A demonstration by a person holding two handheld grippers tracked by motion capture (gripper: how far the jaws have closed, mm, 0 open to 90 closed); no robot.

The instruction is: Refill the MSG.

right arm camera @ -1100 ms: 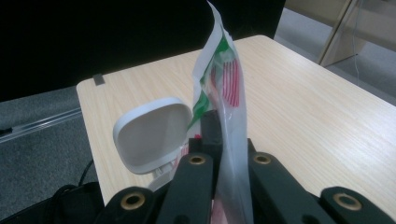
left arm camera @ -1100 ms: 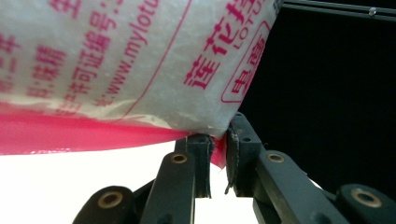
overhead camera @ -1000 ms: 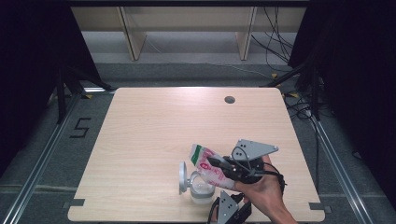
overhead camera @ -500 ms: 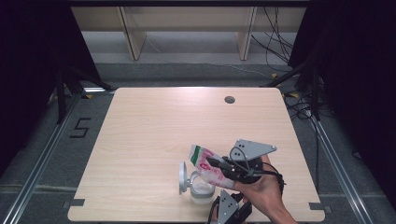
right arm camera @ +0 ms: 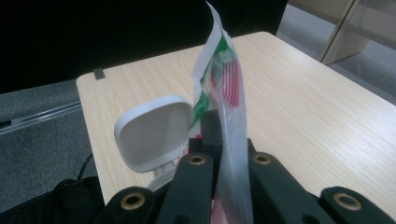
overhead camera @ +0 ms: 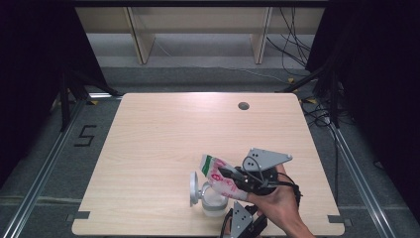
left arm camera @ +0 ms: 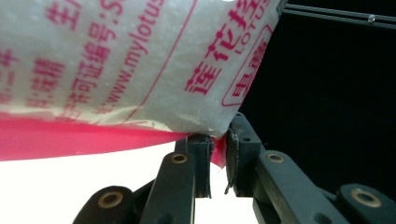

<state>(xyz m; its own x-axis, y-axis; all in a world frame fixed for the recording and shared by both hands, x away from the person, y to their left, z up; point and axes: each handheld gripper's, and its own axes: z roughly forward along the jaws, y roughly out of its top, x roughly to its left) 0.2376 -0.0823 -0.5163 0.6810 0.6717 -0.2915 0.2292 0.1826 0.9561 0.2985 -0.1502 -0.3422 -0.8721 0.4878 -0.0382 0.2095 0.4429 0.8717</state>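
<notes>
Two grippers pinch one bag | high view: right gripper point(overhead camera: 233, 174) clamps bag point(overhead camera: 218, 177) above open-lidded jar point(overhead camera: 212, 201) near table point(overhead camera: 168, 144) front edge, jar contents unclear, left gripper point(overhead camera: 243, 222) half cut off | left gripper view: jaws nip bag's corner point(left arm camera: 219, 135) | right gripper view: jaws squeeze bag point(right arm camera: 224, 93), lid point(right arm camera: 154, 130) beside.

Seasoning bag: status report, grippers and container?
Both grippers, left and right, shut on seasoning bag. Bag tilted over open-lidded container. Nothing in the way.
</notes>
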